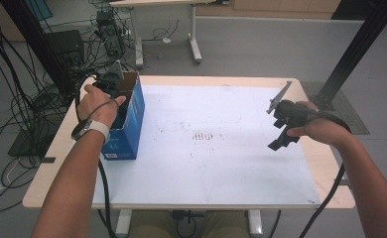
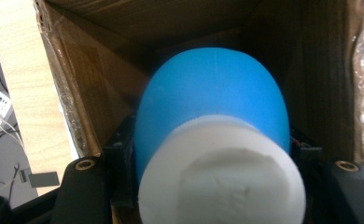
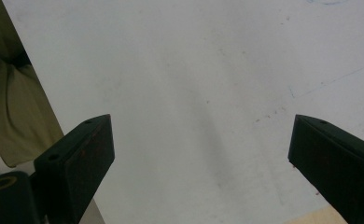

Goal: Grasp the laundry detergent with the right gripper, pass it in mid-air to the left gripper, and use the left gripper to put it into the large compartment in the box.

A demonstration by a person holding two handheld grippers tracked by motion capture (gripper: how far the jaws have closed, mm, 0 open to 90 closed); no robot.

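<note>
A blue cardboard box (image 1: pixel 133 121) stands open-topped at the table's left side. My left gripper (image 1: pixel 118 88) reaches down into its top. In the left gripper view its jaws are shut on a blue rounded bottle (image 2: pixel 213 93) with a white cap (image 2: pixel 222 177), which points toward the camera. Brown box walls (image 2: pixel 101 70) surround the bottle. My right gripper (image 1: pixel 277 141) hovers over the right part of the white mat (image 1: pixel 206 163). Its jaws stand wide open (image 3: pixel 201 140) with only bare mat (image 3: pixel 194 70) between them.
The wooden table (image 1: pixel 62 148) ends just left of the box. Many cables (image 1: pixel 18 104) lie on the floor to the left. A black frame post (image 1: pixel 355 49) rises at the back right, and another table's legs (image 1: pixel 195 44) stand behind.
</note>
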